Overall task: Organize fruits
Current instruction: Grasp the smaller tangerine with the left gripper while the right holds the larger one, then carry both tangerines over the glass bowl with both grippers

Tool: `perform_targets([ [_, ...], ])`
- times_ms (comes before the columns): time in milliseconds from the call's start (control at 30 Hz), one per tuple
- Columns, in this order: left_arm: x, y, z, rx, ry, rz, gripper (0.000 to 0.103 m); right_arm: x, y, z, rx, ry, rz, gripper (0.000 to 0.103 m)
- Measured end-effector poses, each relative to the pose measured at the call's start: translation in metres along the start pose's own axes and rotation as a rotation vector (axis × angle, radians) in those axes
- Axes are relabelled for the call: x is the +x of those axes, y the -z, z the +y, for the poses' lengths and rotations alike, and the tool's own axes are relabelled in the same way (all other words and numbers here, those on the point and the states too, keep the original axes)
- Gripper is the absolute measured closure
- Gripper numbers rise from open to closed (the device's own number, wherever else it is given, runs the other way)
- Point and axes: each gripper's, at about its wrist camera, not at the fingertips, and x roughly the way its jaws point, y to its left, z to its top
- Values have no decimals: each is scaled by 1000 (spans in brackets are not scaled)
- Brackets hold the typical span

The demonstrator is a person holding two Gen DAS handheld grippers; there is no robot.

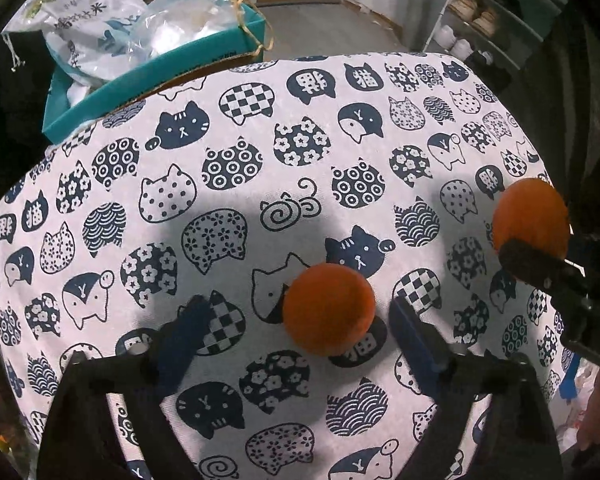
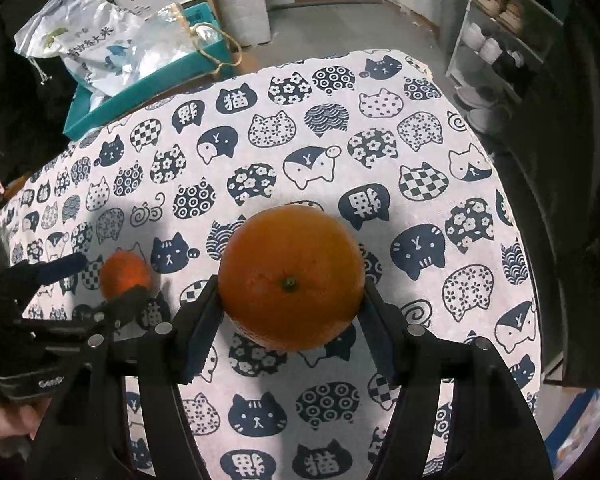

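The bench [image 1: 228,128], draped in a cloth printed with cats, filled most of the room's near side, with a teal tray [image 1: 148,84] of plastic bags at its far corner. Above it the right claw [image 2: 290,300] was clenched on the larger orange [image 2: 291,276], carried clear of the cloth. The left claw [image 1: 300,324] stood released, its blue pads either side of the smaller orange [image 1: 328,306], which lay on the cloth and sat nearer one pad than the other. I judged that uneven closing might nudge the round fruit and send it rolling off toward the bench edge.
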Motion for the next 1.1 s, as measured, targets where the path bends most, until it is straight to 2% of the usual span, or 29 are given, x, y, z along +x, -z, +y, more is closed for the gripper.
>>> perform_targets([
  [100, 1, 0, 2, -6, 16, 3, 27, 2, 0, 1, -2, 0, 4, 37],
  [167, 0, 1, 2, -5, 48, 0, 37, 2, 0, 1, -2, 1, 5, 37],
  [233, -2, 1, -1, 3, 75, -2, 55, 2, 0, 3, -6, 1, 5, 37],
  [267, -4, 2, -3, 13, 84, -2, 56, 1, 0, 3, -8, 1, 4, 37],
  [367, -6, 3, -7, 39, 45, -9, 57, -1, 0, 7, -16, 2, -1, 37],
  [633, -25, 7, 2, 9, 28, -46, 58, -16, -2, 16, -47, 8, -33, 37],
  [1100, -95, 12, 8, -3, -4, -165, 58, -65, -6, 44, -112, -5, -123, 37],
])
